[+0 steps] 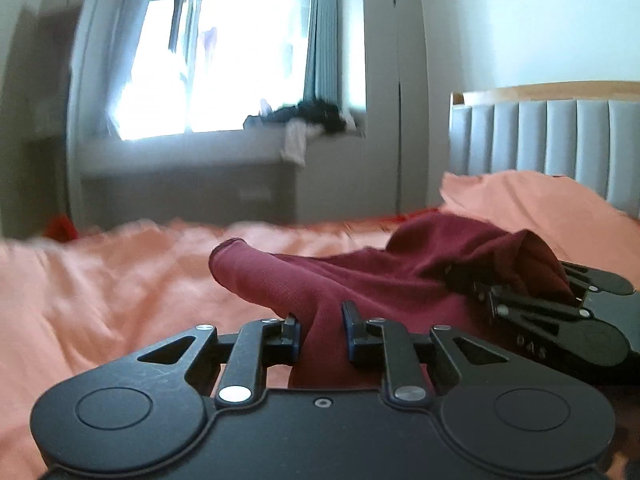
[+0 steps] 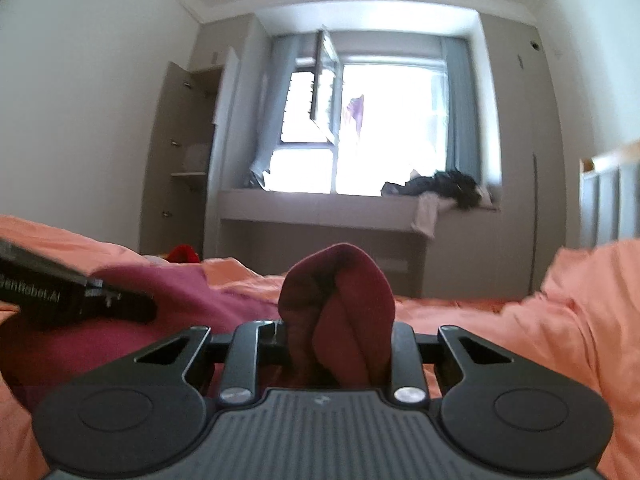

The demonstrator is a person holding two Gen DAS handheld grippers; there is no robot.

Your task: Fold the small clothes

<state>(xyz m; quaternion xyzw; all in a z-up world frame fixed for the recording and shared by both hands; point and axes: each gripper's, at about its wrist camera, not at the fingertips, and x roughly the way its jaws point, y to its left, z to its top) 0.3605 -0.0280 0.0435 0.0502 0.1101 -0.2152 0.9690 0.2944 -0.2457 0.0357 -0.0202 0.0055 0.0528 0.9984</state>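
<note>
Orange bedding [image 1: 100, 280] fills the foreground. Left gripper [image 1: 320, 334], level, pinches a dark red knit garment [image 1: 360, 276] narrowly; at two o'clock the right gripper [image 2: 336, 344] clamps its bunched far end, both lifted off the sheet.

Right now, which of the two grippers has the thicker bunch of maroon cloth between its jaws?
The right gripper: a bulging wad of maroon garment fills its jaws. The left gripper pinches only a thin fold.

We're in a home bedroom: a bed with an orange sheet [image 1: 100, 280], a padded grey headboard [image 1: 560, 136], a curtained bay window [image 2: 380, 136], a built-in wardrobe [image 2: 180, 152].
</note>
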